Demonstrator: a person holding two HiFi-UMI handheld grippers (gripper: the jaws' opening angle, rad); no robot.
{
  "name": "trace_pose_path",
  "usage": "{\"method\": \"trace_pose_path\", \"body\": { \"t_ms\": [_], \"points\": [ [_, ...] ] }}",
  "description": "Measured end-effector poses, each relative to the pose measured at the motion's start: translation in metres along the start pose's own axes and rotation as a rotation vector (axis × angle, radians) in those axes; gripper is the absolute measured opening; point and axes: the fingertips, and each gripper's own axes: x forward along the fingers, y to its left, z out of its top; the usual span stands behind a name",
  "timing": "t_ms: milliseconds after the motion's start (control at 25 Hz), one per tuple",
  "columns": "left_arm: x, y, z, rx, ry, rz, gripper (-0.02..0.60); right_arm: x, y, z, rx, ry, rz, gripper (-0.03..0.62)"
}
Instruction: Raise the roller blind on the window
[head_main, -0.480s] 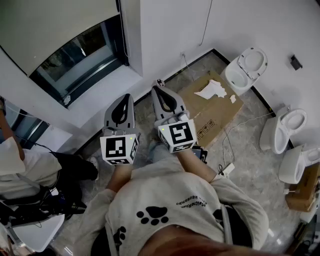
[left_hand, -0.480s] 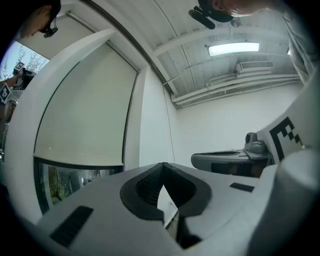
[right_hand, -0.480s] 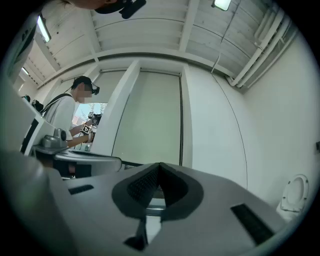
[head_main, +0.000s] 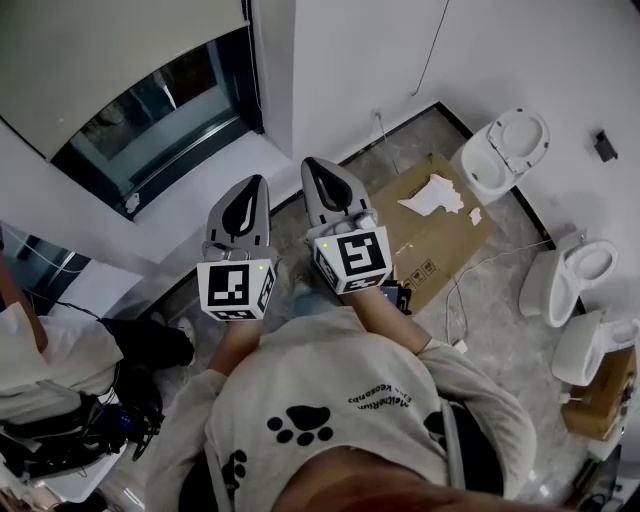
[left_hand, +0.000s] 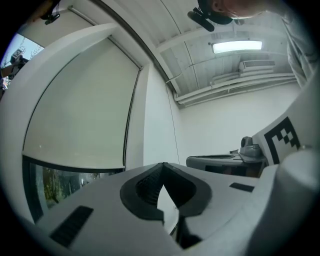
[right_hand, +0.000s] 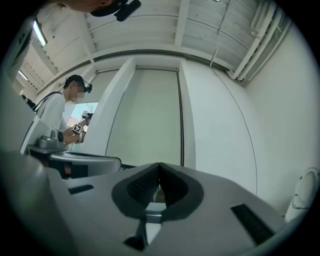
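- Two tongs below the window (head_main: 160, 115): left gripper (head_main: 256, 183), right gripper (head_main: 313, 165), both pinched shut, empty.
- One roller blind (head_main: 100, 60) covers the window's top.
- Three toilets (head_main: 505, 150) right of the window.

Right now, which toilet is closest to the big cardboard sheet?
The toilet highest in the head view, by the wall: it sits right beside the cardboard, while the other two stand farther right.

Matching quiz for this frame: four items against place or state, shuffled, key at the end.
1. blind
2. cardboard
3. toilets
4. left tongs

A. shut, nothing between them
B. lying flat on the floor
C. white, lined up along the wall
D. covering the upper part of the window

Pairs: 1-D, 2-B, 3-C, 4-A
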Motion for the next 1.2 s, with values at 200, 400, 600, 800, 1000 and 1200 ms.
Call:
{"method": "trace_pose_path", "body": {
  "t_ms": [200,400,600,800,1000,1200],
  "points": [
    [0.056,0.026,0.0,-0.008,0.001,0.007,0.008,0.057,-0.029,-0.002,0.0,-0.002,0.032,0.008],
    [0.097,0.046,-0.001,0.003,0.001,0.033,0.008,0.104,-0.053,-0.007,0.011,-0.007,0.068,0.009],
    [0.126,0.067,-0.007,0.017,0.008,0.059,0.008,0.143,-0.063,-0.016,0.013,-0.014,0.105,0.008],
    [0.149,0.085,-0.019,-0.033,0.016,0.073,0.008,0.171,-0.073,-0.02,0.004,-0.012,0.133,0.008],
    [0.163,0.09,-0.033,-0.045,0.044,0.061,0.008,0.189,-0.077,-0.033,0.021,0.001,0.144,0.009],
    [0.179,0.098,-0.034,-0.042,0.052,0.045,0.008,0.202,-0.08,-0.036,0.022,0.013,0.148,0.008]
  ]
}}
